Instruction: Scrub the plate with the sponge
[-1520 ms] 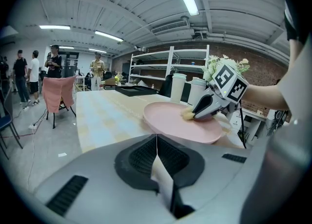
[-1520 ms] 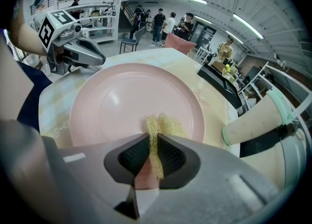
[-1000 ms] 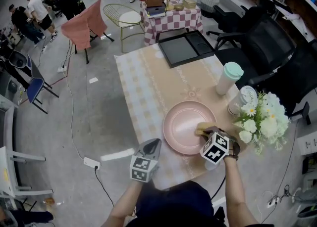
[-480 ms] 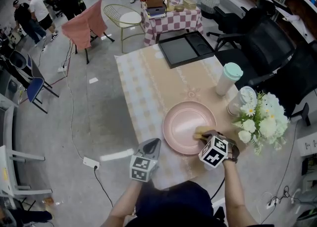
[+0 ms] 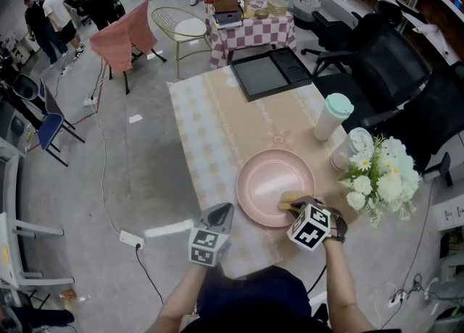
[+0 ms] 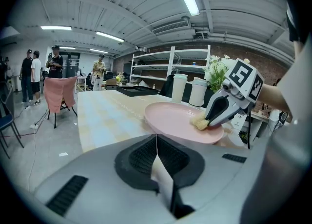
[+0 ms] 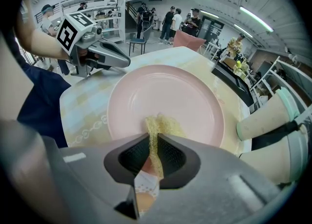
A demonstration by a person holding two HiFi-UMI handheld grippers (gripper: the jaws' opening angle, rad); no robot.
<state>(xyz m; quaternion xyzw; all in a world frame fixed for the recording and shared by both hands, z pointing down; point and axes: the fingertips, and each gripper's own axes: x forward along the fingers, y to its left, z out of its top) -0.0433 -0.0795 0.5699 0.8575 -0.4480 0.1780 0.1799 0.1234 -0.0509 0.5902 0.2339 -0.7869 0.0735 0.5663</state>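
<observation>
A round pink plate (image 5: 272, 183) lies on the beige patterned table, also seen in the right gripper view (image 7: 165, 96) and the left gripper view (image 6: 170, 118). My right gripper (image 5: 299, 208) is shut on a yellow sponge (image 5: 292, 198), which presses on the plate's near right part. The sponge (image 7: 161, 126) sticks out from between the closed jaws onto the plate. My left gripper (image 5: 220, 215) hovers at the table's near edge, left of the plate, shut with nothing in it (image 6: 157, 142).
A mint-lidded tumbler (image 5: 330, 115), a glass jar (image 5: 351, 146) and a bunch of white flowers (image 5: 380, 175) stand right of the plate. A black tray (image 5: 270, 70) lies at the table's far end. Black office chairs stand to the right.
My right gripper has drawn the sponge a little toward me and leftward across the plate's near part. The left gripper has stayed still.
</observation>
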